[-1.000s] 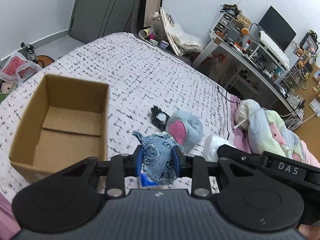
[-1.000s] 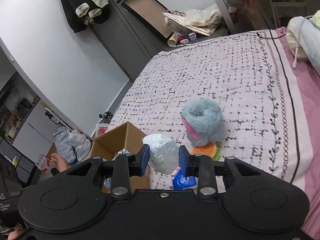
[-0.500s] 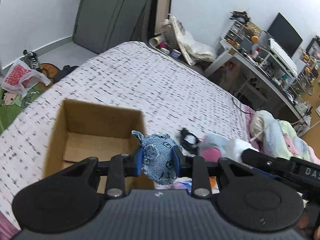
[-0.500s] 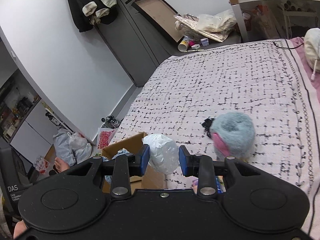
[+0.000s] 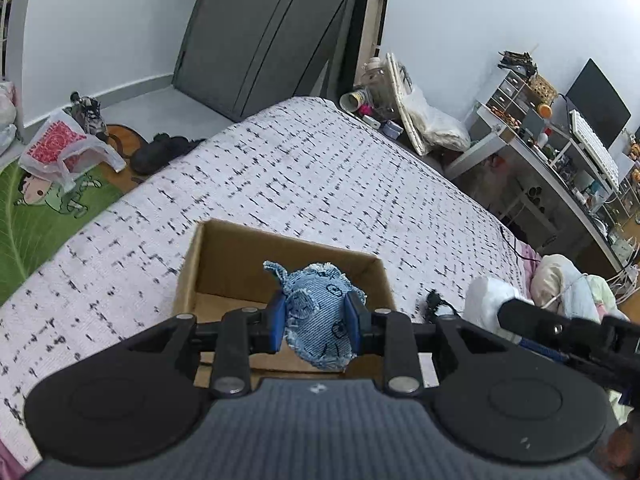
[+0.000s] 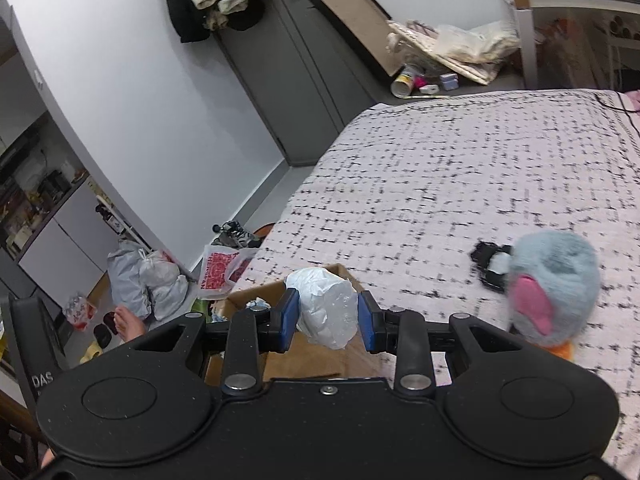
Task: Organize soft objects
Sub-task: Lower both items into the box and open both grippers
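Observation:
My left gripper [image 5: 316, 326] is shut on a blue denim soft toy [image 5: 318, 312] and holds it above the open cardboard box [image 5: 224, 256] on the bed. My right gripper [image 6: 327, 320] is shut on a white plastic-wrapped bundle [image 6: 326, 308], held over the box's near corner [image 6: 260, 294]. In the left wrist view the white bundle [image 5: 486, 294] and the right gripper show at the right. A grey fluffy plush with a pink ear [image 6: 552, 284] lies on the bed to the right, beside a small black item [image 6: 486, 258].
The bed has a white cover with black dashes [image 5: 320, 176]. Bags and shoes lie on the floor at the left [image 5: 60, 148]. A cluttered desk [image 5: 560, 152] stands at the right. Folded bedding [image 5: 568, 284] lies at the bed's right edge.
Both grippers have moved left towards the box with their loads. The denim toy is now above the box opening; the grey plush has dropped to the right.

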Available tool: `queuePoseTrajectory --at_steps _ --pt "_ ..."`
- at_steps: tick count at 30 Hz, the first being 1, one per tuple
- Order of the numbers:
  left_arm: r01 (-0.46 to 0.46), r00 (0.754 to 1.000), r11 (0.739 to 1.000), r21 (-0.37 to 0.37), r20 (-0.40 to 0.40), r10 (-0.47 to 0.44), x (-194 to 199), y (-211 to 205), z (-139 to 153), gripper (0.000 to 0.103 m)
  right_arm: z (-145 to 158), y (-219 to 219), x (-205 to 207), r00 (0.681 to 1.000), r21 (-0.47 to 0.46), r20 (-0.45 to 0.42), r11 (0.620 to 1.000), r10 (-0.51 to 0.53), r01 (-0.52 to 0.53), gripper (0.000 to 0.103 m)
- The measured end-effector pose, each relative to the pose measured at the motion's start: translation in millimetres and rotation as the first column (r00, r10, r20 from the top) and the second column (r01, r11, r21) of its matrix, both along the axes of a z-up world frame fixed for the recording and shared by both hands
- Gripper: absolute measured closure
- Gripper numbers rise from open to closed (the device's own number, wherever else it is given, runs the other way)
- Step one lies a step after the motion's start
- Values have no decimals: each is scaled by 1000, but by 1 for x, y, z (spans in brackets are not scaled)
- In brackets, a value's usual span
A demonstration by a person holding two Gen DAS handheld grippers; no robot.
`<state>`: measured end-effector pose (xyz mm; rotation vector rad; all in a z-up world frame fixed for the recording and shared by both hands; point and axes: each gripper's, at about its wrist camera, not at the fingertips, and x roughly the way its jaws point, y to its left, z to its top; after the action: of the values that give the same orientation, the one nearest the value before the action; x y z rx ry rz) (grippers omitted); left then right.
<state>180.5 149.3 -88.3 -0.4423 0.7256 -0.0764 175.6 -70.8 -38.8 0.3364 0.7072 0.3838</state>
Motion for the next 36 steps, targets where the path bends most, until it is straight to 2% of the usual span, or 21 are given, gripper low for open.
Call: queuePoseTrajectory --at_steps 5,8,10,11,16,18,19,20,21,22,24,27,31,36 --pt "-48 998 999 5 42 47 -1 14 -4 72 -6 22 9 1000 -16 -1 1000 22 -22 71" --pt "-84 995 996 -36 53 86 0 24 -6 69 -11 32 15 1000 -21 -8 999 24 -24 71" --pt "-103 993 992 -66 52 106 1 29 -5 58 -12 38 17 1000 -18 -7 1000 22 -22 71" --pt "-108 992 991 -77 62 113 -1 29 -4 56 -12 40 18 1000 -15 -5 1000 21 -21 71" --pt "-100 990 994 -36 93 103 -8 24 3 51 -9 49 23 999 4 5 999 35 -35 71" --pt "-99 991 995 -26 93 101 -11 24 3 48 -8 52 24 998 18 1 998 65 -65 69" --pt "-99 991 995 -23 89 101 -12 23 4 44 -9 52 25 997 23 -3 997 73 -73 67" --pt "-101 991 995 -19 82 102 -13 22 3 41 -9 52 25 998 23 -14 997 68 -68 58" --pt "-103 992 995 -14 78 104 -14 21 3 36 -10 49 24 999 19 -25 999 48 -47 51" --pt "-103 992 995 -8 69 103 -14 21 2 31 -11 46 23 999 16 -30 999 32 -32 51" --pt "-113 993 993 25 37 112 -15 18 1 29 -12 36 18 999 16 -42 1000 23 -22 51" --pt "-122 992 989 83 40 119 -18 13 -1 26 -14 23 9 998 7 -55 1000 7 -7 51" --pt "-111 994 991 69 8 111 -20 9 -5 24 -15 6 -2 997 -19 -71 1000 -16 14 51" --pt "-96 995 991 92 17 94 -32 -7 8 20 -9 -24 -15 996 -34 -81 999 -30 27 47"
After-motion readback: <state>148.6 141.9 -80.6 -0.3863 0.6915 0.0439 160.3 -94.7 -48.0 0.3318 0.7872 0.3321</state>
